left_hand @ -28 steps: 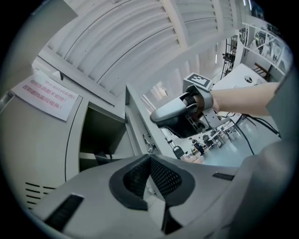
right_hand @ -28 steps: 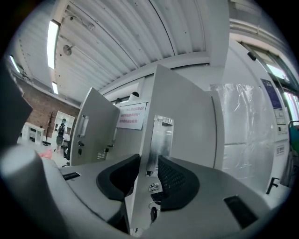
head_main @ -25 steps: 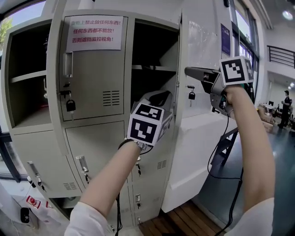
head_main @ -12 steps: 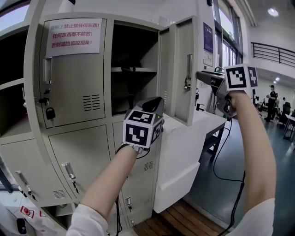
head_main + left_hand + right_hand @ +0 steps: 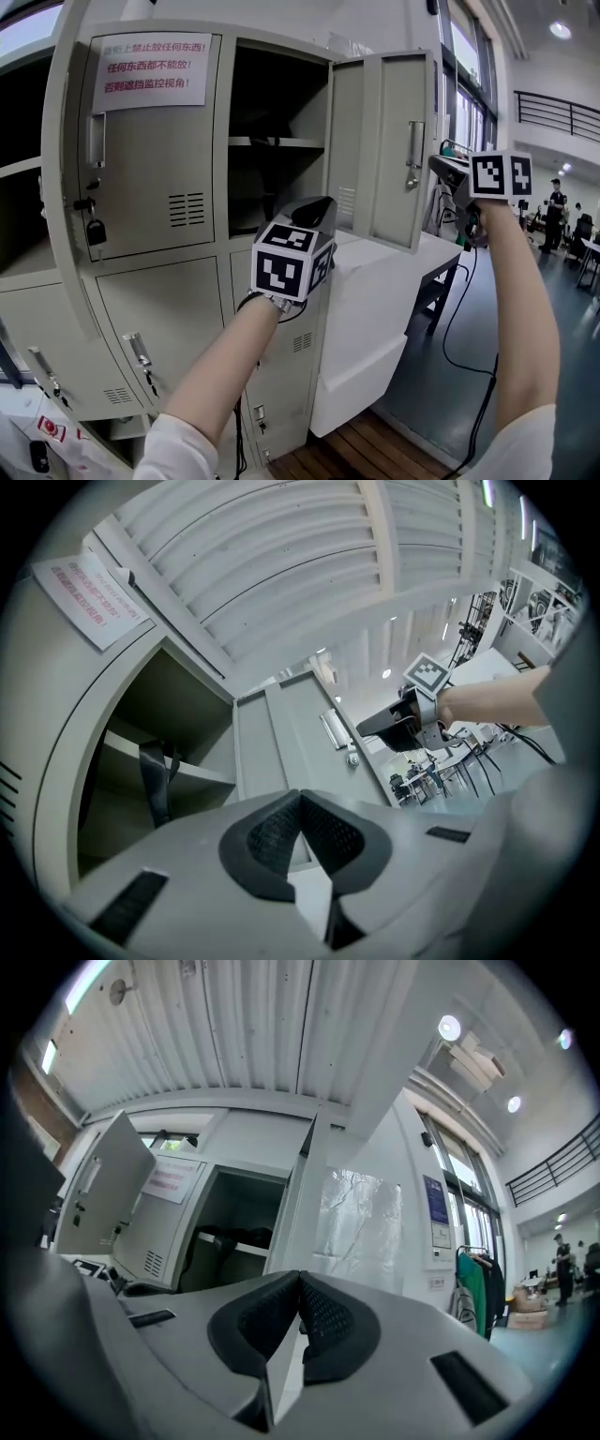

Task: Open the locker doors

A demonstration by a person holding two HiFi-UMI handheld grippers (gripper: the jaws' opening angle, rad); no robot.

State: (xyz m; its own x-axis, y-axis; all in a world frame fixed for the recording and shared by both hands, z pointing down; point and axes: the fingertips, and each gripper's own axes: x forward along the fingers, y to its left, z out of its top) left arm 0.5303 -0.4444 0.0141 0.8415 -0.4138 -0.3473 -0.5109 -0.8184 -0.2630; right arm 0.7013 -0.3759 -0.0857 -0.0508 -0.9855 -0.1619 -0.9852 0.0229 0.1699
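Hall (image 5: 577, 309); white table (image 5: 375, 272) beside locker door (image 5: 380, 141)

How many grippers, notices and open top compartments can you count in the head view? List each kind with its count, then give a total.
Grippers: 2, the left gripper and the right gripper
Notice: 1
Open top compartments: 2, one in the middle and one at far left
Total: 5

A white table (image 5: 375, 281) stands near wooden planks (image 5: 375, 445) (a person (image 5: 556, 211) stands well behind, below a railing (image 5: 558, 108))
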